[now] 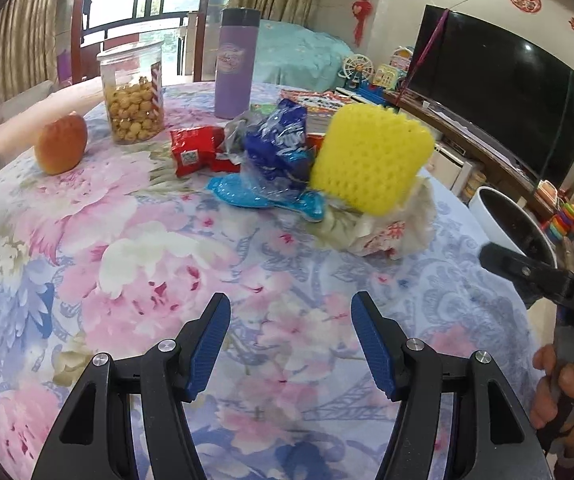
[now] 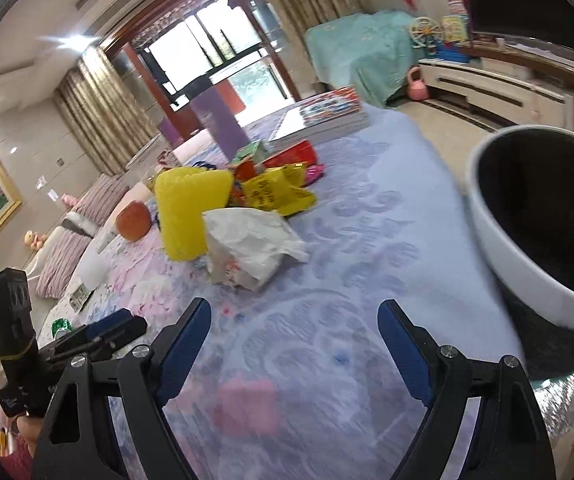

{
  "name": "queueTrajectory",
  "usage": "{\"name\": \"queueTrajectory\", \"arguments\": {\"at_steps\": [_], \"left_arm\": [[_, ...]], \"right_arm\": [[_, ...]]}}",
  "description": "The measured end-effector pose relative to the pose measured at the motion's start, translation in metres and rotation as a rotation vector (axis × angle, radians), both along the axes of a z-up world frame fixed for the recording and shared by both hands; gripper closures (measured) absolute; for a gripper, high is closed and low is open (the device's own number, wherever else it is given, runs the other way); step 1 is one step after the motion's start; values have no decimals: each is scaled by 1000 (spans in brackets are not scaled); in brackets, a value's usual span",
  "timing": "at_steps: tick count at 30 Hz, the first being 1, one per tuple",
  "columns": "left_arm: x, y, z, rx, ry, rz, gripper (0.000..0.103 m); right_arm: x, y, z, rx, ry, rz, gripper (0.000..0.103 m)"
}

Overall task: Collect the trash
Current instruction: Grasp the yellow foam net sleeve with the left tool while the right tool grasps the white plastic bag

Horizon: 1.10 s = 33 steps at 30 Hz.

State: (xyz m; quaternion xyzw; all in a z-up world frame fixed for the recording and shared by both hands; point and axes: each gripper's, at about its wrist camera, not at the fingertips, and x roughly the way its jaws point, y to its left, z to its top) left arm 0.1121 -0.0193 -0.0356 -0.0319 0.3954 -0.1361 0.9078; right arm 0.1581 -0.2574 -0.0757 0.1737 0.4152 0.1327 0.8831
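Closest in, both sets of tongs were hanging empty over the flowered tablecloth (image 1: 135,216): the left gripper (image 1: 290,320) had its blue pads parted with only cloth showing between them, and the right gripper (image 2: 294,326) was spread wider, also gripping nothing. My guess is they were held open and angled down like that because the person was lining up a first grab. Taking the yellow foam net (image 1: 371,160) as the landmark, the trash was all bunched around it: a crumpled white bag (image 1: 387,228) lay right at its foot on the side nearest the tongs, a blue wrapper (image 1: 279,148) pressed up against its left side, and a red packet (image 1: 195,150) just past that. The white bin (image 2: 527,248) stood off the table edge to the right of the net, well apart from it, probably parked there so stuff could be dropped straight in. Further back and left of the net sat an apple (image 1: 61,144), a popcorn jar (image 1: 133,92) and a purple tumbler (image 1: 233,64), which I'd say weren't trash.
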Motion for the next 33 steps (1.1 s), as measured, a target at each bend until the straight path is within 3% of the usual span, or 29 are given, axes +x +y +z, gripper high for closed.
{"name": "queueTrajectory", "arguments": {"at_steps": [5,6,8,10,12,21,26,27,28,32,33], "left_arm": [[13,0,4,-9,9,-7,40],[14,-1,5,-9,9,-12,40],[21,-4,6,-9,9,-24,40],[38,-5,3,-10,8,-34,40],[44,-10,5,-13,2,-46,40],[79,-35,1,-18,-13,-101,36],[99,-42,-10,-23,4,-67,36],[101,-42,-12,-25,6,-59,39],[105,-42,-13,-31,8,-52,55],[110,-45,-18,-44,16,-65,89],[110,-45,-18,-44,16,-74,90]], "right_arm": [[30,26,-9,-39,-6,52,19],[34,27,-11,-34,-6,55,23],[39,29,-12,-31,-7,59,38],[47,33,-14,-45,-7,67,78],[50,32,-16,-37,1,76,92],[11,-25,-4,21,-13,-17,94],[-4,-49,-2,43,-7,-67,94],[-4,-49,-2,43,-7,-67,94],[-6,-53,-2,47,-8,-75,94],[-7,-53,-3,59,-9,-80,94],[-8,-51,-1,60,-14,-77,94]]}}
